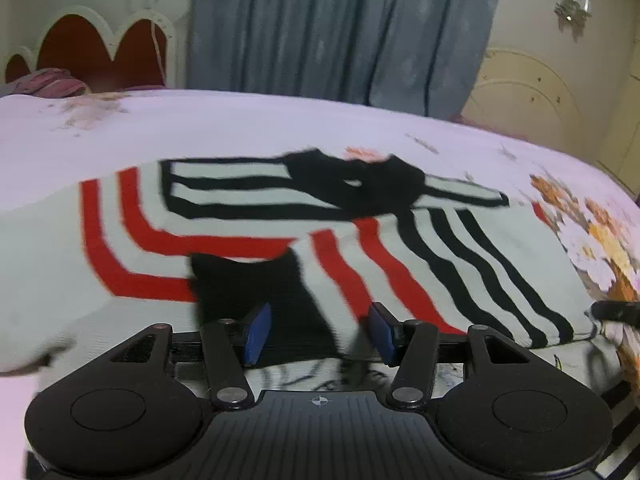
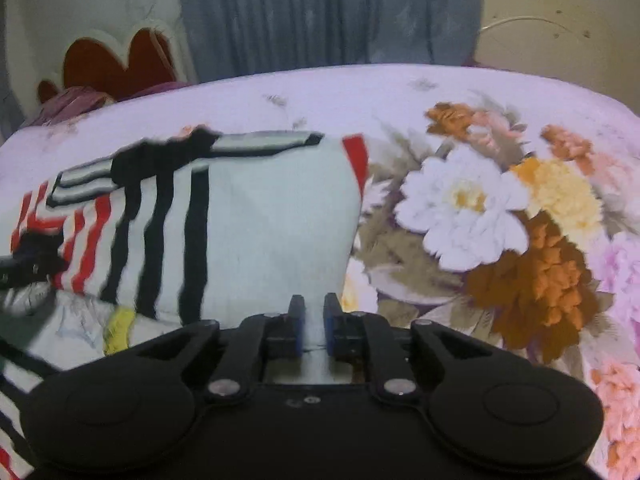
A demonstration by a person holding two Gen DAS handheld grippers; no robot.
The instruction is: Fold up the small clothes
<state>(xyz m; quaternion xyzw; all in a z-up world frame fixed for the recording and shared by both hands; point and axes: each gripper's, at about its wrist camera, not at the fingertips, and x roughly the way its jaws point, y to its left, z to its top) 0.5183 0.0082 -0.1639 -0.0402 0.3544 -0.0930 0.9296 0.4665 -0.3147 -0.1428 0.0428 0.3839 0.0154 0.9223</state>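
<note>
A white garment (image 1: 460,248) with red and black stripes and black trim lies spread on the bed; it also fills the left half of the right wrist view (image 2: 264,216). My left gripper (image 1: 320,332) hovers at its near edge with the blue pads (image 1: 258,332) well apart. Black trim and white fabric lie across the gap, not pinched. My right gripper (image 2: 314,320) is at the garment's right near corner. Its pads are almost together, with a strip of white fabric clamped between them. A black finger (image 1: 616,312) of the right gripper shows at the right edge of the left wrist view.
The bed has a pale lilac cover (image 2: 500,216) printed with large flowers on the right. Another printed cloth (image 2: 80,328) lies under the garment's near edge. A red headboard (image 1: 100,48) with a cream rim, a striped pillow (image 1: 52,82) and blue curtains (image 1: 340,28) stand behind.
</note>
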